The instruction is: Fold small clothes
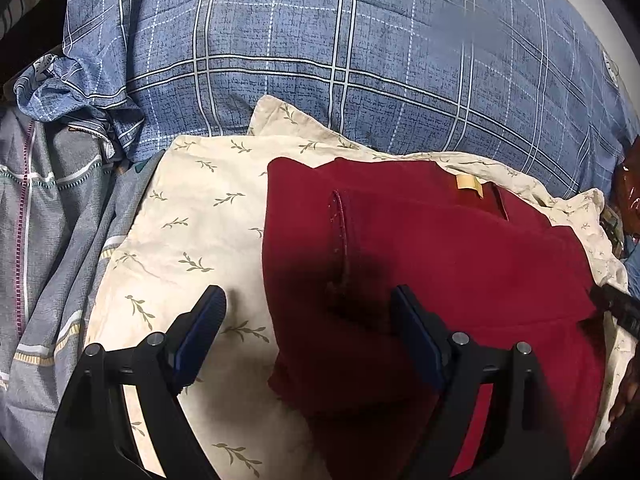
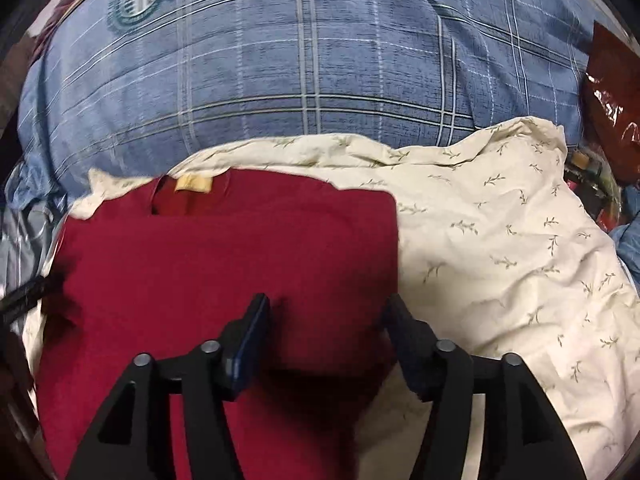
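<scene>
My left fingers (image 1: 306, 312) stand wide apart and hold nothing. They straddle the left edge of the red shirt (image 1: 440, 248), one finger over the cream sheet (image 1: 192, 216), the other over red cloth. I judge they wait there so I can catch that edge for the next fold.

My right fingers (image 2: 326, 316) are parted too, with nothing pinched. Between them lies the shirt's right edge; the right-hand finger sits at the line where red meets cream. In the right view the picture is smeared, so I cannot tell whether the tips touch the cloth or hang just above it.

The shirt lies flat on the cream sheet, in the middle of the bed. Its collar and yellow tag (image 2: 193, 184) sit at 12 o'clock, away from me. A stitched seam (image 1: 340, 236) runs from 12 to 6 o'clock close to my left fingers; it looks like a sleeve or side already turned in, so the shirt seems partly folded.

At 12 o'clock beyond the sheet rises a blue plaid quilt (image 1: 320, 60). At 9 o'clock in the left view lies grey striped bedding (image 1: 52, 240). At 2 o'clock in the right view sits a shiny red bag (image 2: 612, 108), well apart from the shirt.
</scene>
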A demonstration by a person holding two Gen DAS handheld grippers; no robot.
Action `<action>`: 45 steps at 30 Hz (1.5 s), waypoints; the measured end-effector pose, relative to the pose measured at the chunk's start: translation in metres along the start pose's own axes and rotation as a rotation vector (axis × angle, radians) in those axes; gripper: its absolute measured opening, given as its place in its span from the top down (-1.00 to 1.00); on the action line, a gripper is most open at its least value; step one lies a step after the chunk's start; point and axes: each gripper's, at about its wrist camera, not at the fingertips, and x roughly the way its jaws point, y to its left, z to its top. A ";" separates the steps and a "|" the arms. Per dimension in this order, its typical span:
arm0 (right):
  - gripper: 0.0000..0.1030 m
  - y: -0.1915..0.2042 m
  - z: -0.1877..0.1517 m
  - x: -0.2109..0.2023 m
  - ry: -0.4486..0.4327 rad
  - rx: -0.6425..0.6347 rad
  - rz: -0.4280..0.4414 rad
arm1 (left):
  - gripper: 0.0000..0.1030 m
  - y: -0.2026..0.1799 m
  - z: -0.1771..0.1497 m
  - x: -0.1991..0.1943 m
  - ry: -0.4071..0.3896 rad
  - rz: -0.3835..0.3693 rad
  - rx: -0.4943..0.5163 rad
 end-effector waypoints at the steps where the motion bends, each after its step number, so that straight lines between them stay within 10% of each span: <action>1: -0.25 0.000 -0.003 0.006 0.016 -0.020 -0.023 | -0.64 0.000 0.000 0.000 -0.001 0.000 0.002; 29: -0.62 -0.012 -0.025 -0.025 -0.026 0.168 0.189 | -0.64 0.029 0.014 -0.005 -0.022 -0.178 -0.190; 45: -0.65 -0.023 -0.020 -0.009 -0.016 0.284 0.336 | -0.39 0.004 0.021 -0.001 -0.046 -0.209 -0.072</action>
